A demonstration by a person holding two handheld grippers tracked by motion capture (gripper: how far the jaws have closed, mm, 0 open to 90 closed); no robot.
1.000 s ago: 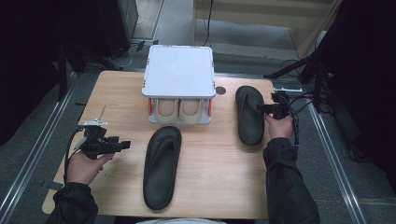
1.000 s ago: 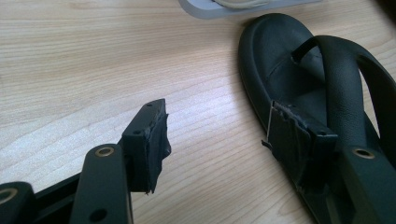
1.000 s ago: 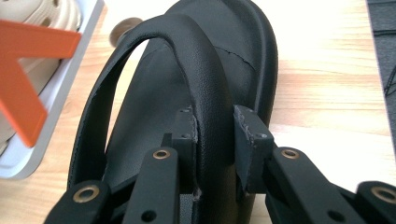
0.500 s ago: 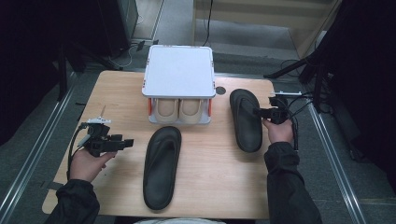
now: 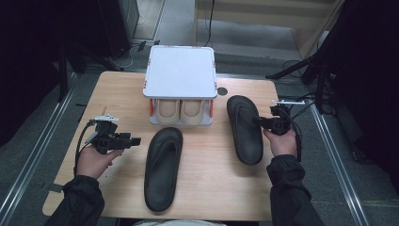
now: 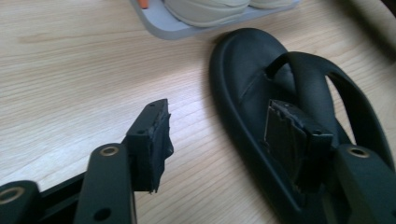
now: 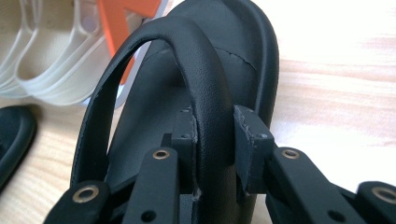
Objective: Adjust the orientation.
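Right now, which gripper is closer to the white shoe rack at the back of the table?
Right. The right gripper, clamped on a sandal's strap, sits just beside the rack. The left gripper, jaws open, is farther out near the other sandal.

High view was dim, surroundings near black, bench (image 5: 117, 89) evenly lit from above, shadows soft. Right gripper view blew out to white glare at upper right, wood overexposed. Left gripper view softened toward top edge; near jaws slightly blurred.
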